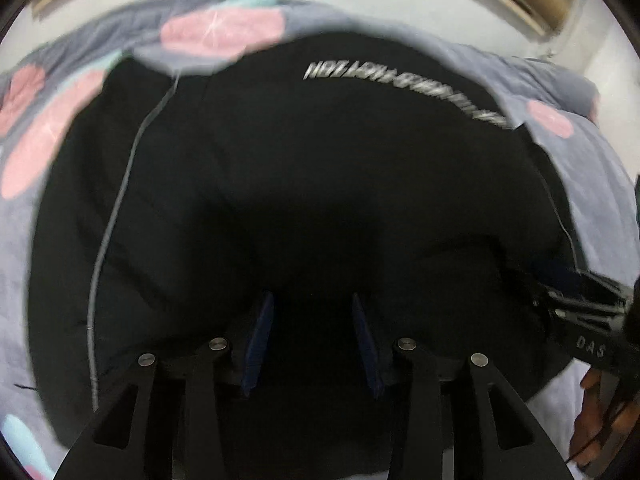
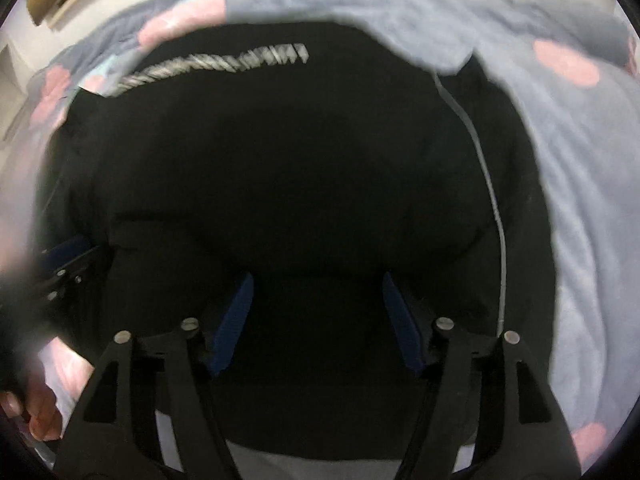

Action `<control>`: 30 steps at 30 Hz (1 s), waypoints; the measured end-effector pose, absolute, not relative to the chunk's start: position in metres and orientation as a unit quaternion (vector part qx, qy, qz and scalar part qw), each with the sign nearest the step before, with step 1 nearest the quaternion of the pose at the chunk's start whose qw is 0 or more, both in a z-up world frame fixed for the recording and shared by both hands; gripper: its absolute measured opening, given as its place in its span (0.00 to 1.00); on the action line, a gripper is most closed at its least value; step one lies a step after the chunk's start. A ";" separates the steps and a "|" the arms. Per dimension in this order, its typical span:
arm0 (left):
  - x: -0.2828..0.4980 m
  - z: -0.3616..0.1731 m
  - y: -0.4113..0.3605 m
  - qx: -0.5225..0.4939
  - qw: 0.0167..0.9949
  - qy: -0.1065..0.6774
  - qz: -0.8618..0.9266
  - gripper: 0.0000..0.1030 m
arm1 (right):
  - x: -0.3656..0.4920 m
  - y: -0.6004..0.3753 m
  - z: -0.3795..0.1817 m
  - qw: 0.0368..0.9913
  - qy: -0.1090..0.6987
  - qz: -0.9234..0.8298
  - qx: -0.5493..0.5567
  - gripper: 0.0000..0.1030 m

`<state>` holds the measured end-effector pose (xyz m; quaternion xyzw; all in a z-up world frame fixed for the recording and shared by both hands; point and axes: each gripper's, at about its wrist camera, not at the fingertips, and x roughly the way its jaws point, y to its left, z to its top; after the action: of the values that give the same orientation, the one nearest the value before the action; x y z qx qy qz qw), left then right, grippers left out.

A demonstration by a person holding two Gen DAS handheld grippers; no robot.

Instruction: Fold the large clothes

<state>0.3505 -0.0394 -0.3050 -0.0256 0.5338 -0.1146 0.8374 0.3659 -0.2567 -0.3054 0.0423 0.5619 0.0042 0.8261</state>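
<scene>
1. On the grey-lilac bedspread with pink and pale-blue blotches (image 1: 592,184), the large black garment with silver lettering (image 1: 320,168) lies spread out and fills most of both wrist views. It has a thin grey piping line (image 1: 116,208) down one side.

2. Both tools sit at its near edge. The left gripper (image 1: 312,336) has its blue pads (image 1: 260,336) parted, with black cloth lying between them; so does the right gripper (image 2: 316,320). I cannot tell whether either one pinches the cloth or is merely spread above it, because black fabric on black hardware hides the contact.

3. Risk, as I judge it: if only the top layer is caught, a lift would peel it off and leave the under layer behind, making a crooked fold.

4. Both views are blurred, which suggests motion; a quick pull could slip the cloth from the pads.

5. The bedspread is soft and rumpled at the garment's far edge (image 2: 440,40), so a low grab could snag it and drag it along.

6. Uneven lifting between the two hands would skew the fold line.
</scene>
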 end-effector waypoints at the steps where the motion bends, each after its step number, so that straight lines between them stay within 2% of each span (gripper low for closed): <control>1: 0.352 -0.306 -0.041 -0.023 0.838 0.533 -0.111 0.41 | 0.369 -0.258 -0.310 0.826 0.563 0.002 0.043 0.64; 6: 0.349 -0.290 -0.042 -0.011 0.842 0.528 -0.109 0.41 | 0.374 -0.264 -0.295 0.816 0.576 0.014 0.050 0.64; 12: 0.364 -0.237 -0.039 -0.025 0.870 0.482 -0.105 0.42 | 0.411 -0.274 -0.234 0.851 0.520 0.030 0.070 0.63; 16: 0.395 -0.262 -0.036 -0.055 0.848 0.520 -0.092 0.42 | 0.459 -0.274 -0.262 0.828 0.554 0.016 0.086 0.62; 18: 0.406 -0.280 -0.031 -0.077 0.831 0.543 -0.093 0.42 | 0.478 -0.276 -0.292 0.804 0.587 0.014 0.096 0.65; 22: 0.412 -0.295 -0.031 -0.073 0.830 0.545 -0.089 0.43 | 0.477 -0.272 -0.312 0.809 0.583 0.004 0.081 0.73; 30: 0.384 -0.268 -0.030 -0.023 0.841 0.532 -0.095 0.43 | 0.433 -0.277 -0.273 0.820 0.561 0.012 0.110 0.74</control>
<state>0.3841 -0.0303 -0.2680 -0.0234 0.5317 -0.0950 0.8413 0.4332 -0.2770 -0.2732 0.1097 0.5612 0.0119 0.8203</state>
